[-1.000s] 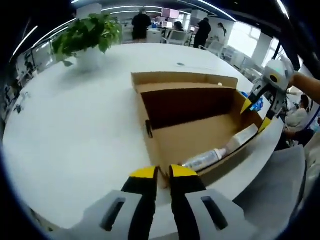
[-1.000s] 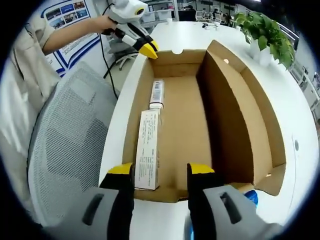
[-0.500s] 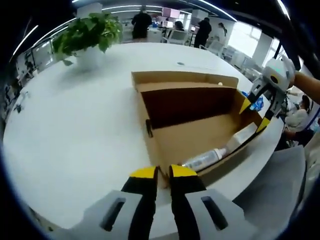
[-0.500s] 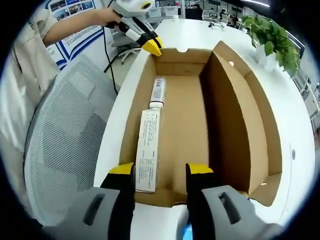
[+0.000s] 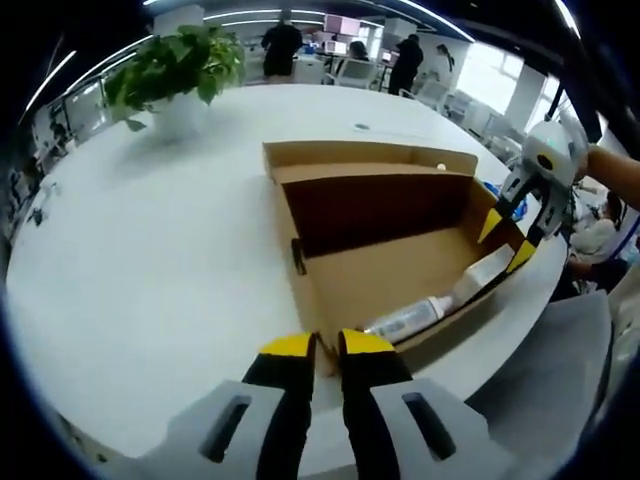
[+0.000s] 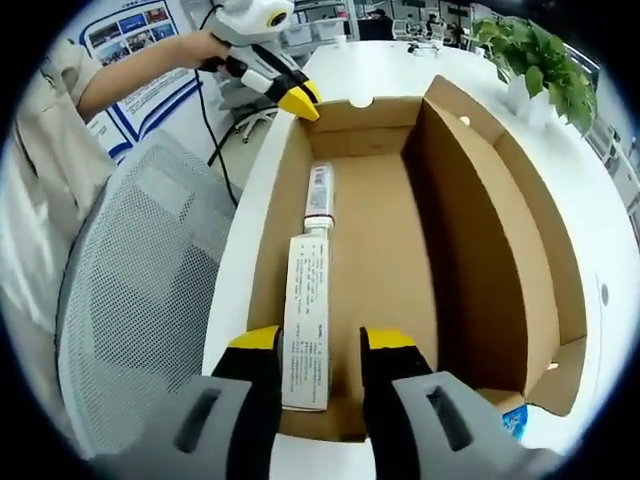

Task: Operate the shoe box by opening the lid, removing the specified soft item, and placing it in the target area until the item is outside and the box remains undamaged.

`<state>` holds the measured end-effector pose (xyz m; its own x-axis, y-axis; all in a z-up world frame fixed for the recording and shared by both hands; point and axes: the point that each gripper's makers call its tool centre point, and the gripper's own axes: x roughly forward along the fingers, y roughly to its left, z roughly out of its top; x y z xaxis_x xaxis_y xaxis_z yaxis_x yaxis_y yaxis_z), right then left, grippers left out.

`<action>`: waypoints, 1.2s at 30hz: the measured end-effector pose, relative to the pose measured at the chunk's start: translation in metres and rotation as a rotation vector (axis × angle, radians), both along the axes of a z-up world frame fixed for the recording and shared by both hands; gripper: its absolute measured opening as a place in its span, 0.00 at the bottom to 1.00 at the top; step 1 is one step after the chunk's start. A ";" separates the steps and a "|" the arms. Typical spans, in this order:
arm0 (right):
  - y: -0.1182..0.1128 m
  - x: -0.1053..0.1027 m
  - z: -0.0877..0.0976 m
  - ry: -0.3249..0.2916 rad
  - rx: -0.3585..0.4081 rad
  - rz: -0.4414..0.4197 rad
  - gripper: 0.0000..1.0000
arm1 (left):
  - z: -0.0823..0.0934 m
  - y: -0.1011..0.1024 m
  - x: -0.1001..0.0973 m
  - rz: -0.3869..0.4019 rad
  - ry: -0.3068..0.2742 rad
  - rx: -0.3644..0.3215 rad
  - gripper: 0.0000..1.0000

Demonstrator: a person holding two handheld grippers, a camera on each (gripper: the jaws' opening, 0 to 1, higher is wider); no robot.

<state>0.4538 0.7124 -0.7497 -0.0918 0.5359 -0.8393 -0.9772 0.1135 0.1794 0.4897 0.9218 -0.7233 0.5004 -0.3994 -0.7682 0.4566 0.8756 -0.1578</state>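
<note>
I judge the lid step done and the reach for the item in hand. In the left gripper view, my left gripper (image 5: 327, 345), fingers pinching the near end wall of the shoe box (image 5: 380, 270), sits at lower centre; the tube (image 5: 410, 318) lies along the box's right side, with the right gripper (image 5: 508, 238) at right. In the right gripper view, my right gripper (image 6: 322, 340), fingers spread, hovers at lower centre above the carton (image 6: 307, 315), which lies end to end with the tube (image 6: 319, 193) on the box floor. Next I need to lower and close on the soft tube, clear of the cardboard. The desk (image 5: 150, 240) carries the box.
</note>
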 end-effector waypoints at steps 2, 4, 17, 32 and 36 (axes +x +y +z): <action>0.001 -0.002 0.001 -0.006 -0.003 0.018 0.25 | 0.000 0.000 0.000 0.000 -0.001 0.000 0.07; 0.001 -0.006 0.002 -0.002 -0.002 0.041 0.18 | 0.000 0.000 0.000 0.001 0.000 -0.002 0.07; 0.002 -0.005 0.005 -0.010 -0.014 0.011 0.15 | 0.000 0.000 0.001 0.005 0.004 -0.002 0.07; 0.002 0.003 0.037 -0.066 0.015 -0.014 0.15 | 0.000 0.001 0.000 0.024 0.008 0.004 0.06; 0.002 0.006 0.050 -0.092 0.028 -0.012 0.15 | 0.000 0.001 -0.001 0.032 0.013 0.006 0.06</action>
<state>0.4599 0.7143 -0.7001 -0.0086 0.5597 -0.8287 -0.9883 0.1215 0.0923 0.4891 0.9231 -0.7236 0.5031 -0.3785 -0.7770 0.4261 0.8908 -0.1580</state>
